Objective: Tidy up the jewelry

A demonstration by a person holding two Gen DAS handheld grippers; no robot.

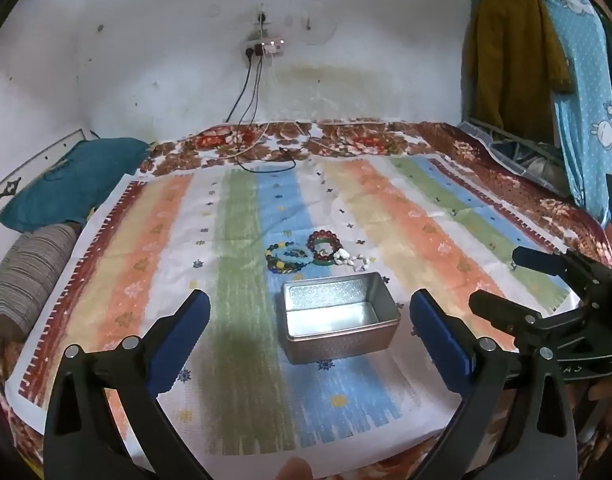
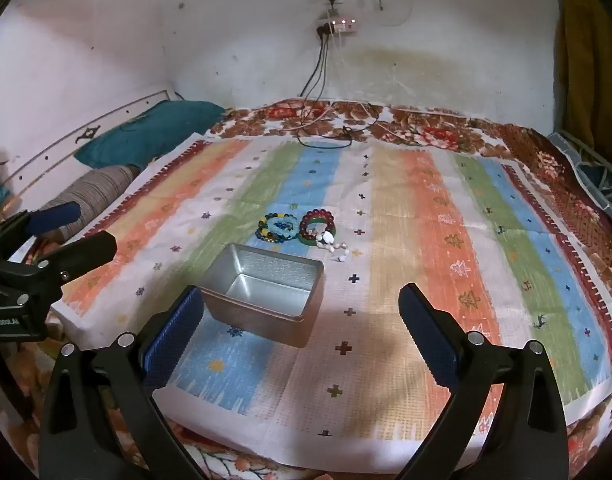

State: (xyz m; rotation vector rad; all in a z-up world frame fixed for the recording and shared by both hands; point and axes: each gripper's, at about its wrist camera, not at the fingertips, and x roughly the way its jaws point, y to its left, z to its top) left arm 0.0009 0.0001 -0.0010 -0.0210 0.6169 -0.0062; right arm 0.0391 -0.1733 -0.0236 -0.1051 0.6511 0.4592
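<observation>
Hovering above the striped multicoloured cloth point(image 1: 242, 216), the left gripper point(image 1: 309, 316) and right gripper point(image 2: 302, 308) both have blue-padded fingers spread wide, holding nothing. Open rectangular silver metal tin point(image 1: 339, 316) lies between them. Just behind tin: blue-yellow beaded bracelets point(image 1: 288, 258), red-green beaded bracelets point(image 1: 325, 246), white bead cluster point(image 1: 351, 260).

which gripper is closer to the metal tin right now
Hard to call, perhaps the right. The right gripper has its left finger beside the metal tin; the left gripper frames it from just behind. Both open.
</observation>
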